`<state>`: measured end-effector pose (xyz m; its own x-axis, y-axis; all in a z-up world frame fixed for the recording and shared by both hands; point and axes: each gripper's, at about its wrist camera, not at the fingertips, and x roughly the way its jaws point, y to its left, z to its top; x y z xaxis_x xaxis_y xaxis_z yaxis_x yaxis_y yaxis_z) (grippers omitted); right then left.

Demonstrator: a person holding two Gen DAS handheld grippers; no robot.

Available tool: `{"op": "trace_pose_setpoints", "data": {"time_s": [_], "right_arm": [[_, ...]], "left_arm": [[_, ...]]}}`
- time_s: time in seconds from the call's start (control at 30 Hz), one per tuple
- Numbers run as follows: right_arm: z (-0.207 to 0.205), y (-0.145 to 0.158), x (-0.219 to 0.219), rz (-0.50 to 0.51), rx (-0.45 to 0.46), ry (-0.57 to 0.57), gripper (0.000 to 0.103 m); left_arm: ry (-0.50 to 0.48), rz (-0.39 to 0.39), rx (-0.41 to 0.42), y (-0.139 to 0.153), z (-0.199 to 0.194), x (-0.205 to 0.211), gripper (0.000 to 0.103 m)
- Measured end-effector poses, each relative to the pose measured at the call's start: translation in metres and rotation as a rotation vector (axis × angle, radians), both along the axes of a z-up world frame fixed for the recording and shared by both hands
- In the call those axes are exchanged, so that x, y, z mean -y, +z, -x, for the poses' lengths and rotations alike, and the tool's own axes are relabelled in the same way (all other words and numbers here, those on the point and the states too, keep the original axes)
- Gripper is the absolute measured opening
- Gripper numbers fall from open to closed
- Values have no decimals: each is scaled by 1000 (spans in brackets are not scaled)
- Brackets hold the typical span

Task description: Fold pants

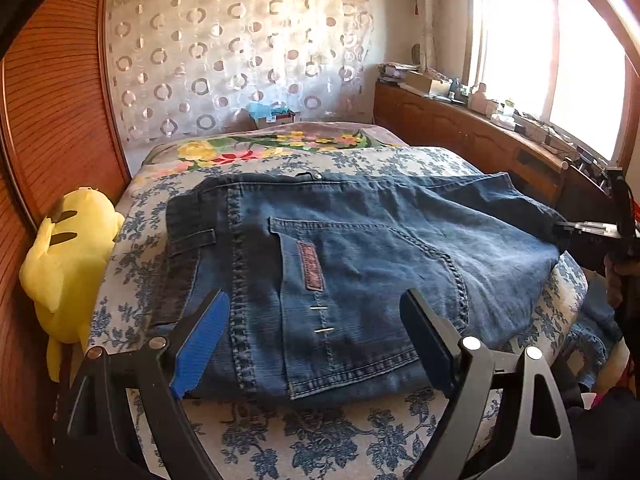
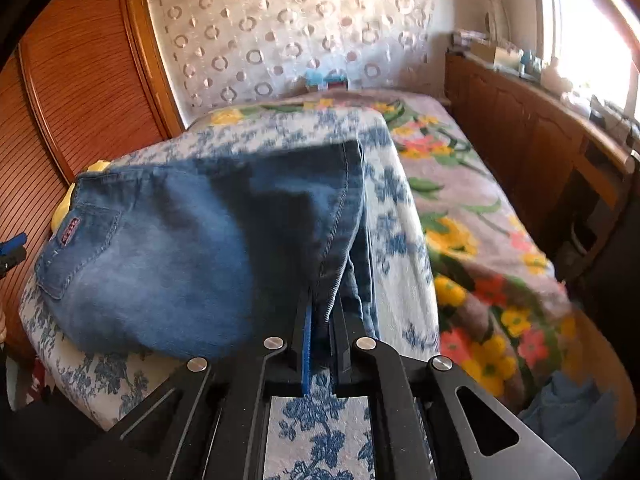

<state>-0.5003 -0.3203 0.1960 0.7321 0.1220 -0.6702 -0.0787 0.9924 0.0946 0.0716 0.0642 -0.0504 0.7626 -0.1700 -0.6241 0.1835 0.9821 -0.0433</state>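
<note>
Right wrist view: right hand-held gripper (image 2: pixel 320 320) pinches the jeans (image 2: pixel 192 256) fold near the bed (image 2: pixel 400 240) edge.
Left hand-held gripper (image 1: pixel 316 344): spread wide, empty, beside the waistband end.
Long axis: runs between both.

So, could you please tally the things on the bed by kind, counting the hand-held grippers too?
Jeans: 1
Yellow plush toy: 1
Hand-held grippers: 2 (left, right)
Total: 4

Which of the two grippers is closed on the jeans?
The right gripper: its fingers pinch the edge of the jeans. The left gripper stands wide open above them.
</note>
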Motion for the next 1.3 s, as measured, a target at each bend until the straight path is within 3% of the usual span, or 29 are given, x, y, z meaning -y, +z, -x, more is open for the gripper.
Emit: {"op": "trace_pose_setpoints", "data": {"time_s": [0.23,0.57,0.97,1.1,1.2,1.27,1.3], "right_arm": [[-16,57,-43,27,118,100,4],[-58,107,-179,82,207,385,3],[-78,142,-308,17,234,691,3],[-92,140,-320,-58,154,766,4],[-104,134,-317,-33,139,753,14],[-108,131,-313,-31,126,733,34],[-107,131,-320,-27,130,718,39]], "left_arm": [[13,20,13,3,3,-6,88],[99,29,40,10,19,-50,88],[216,43,57,11,38,-105,88],[227,46,60,11,41,-112,88],[223,41,62,12,41,-112,88],[218,40,64,13,40,-109,88],[216,42,64,13,39,-109,88]]}}
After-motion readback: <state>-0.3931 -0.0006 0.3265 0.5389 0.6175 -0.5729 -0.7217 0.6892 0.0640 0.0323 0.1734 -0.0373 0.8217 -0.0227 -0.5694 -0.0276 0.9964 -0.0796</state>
